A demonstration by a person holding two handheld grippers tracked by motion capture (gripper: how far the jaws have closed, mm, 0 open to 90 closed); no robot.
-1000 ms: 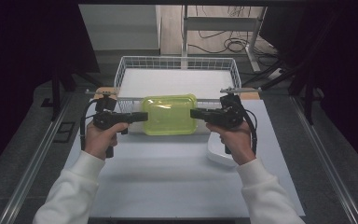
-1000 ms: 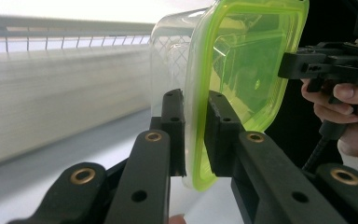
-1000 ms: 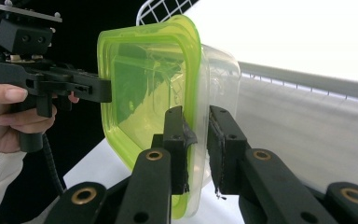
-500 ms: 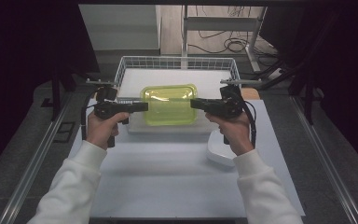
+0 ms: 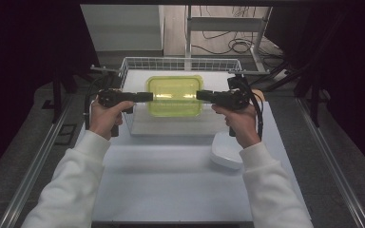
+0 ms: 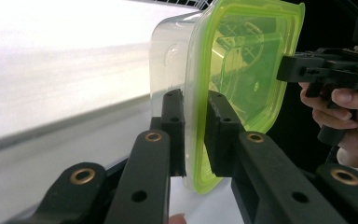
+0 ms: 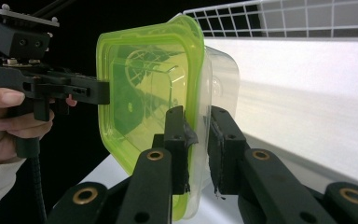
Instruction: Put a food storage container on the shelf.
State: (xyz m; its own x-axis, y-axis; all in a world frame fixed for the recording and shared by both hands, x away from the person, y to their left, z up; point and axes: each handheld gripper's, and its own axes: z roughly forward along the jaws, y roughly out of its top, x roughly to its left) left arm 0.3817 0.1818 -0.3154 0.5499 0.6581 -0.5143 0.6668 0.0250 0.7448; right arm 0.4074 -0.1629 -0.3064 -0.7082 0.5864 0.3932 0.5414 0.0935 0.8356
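A clear plastic container with a translucent green lid [image 5: 173, 95] hangs level in the air above the wire basket [image 5: 180, 63]. My left gripper [image 5: 148, 96] is shut on the rim of its left short end, and my right gripper [image 5: 200, 95] is shut on the right end. In the left gripper view the jaws [image 6: 193, 98] pinch the lid edge of the container [image 6: 247, 65], with the right gripper [image 6: 291, 67] at the far end. The right gripper view shows its jaws [image 7: 198, 114] clamped on the container [image 7: 140, 79], and the left gripper [image 7: 98, 91] opposite.
The wire basket holds a white liner [image 5: 171, 126] and stands at the back of the white table [image 5: 171, 185]. A white shallow dish [image 5: 225, 153] lies on the table under my right forearm. Metal rails run along both table sides.
Both grippers have carried the container up and away from me, from in front of the basket to above it. The grips have not changed.
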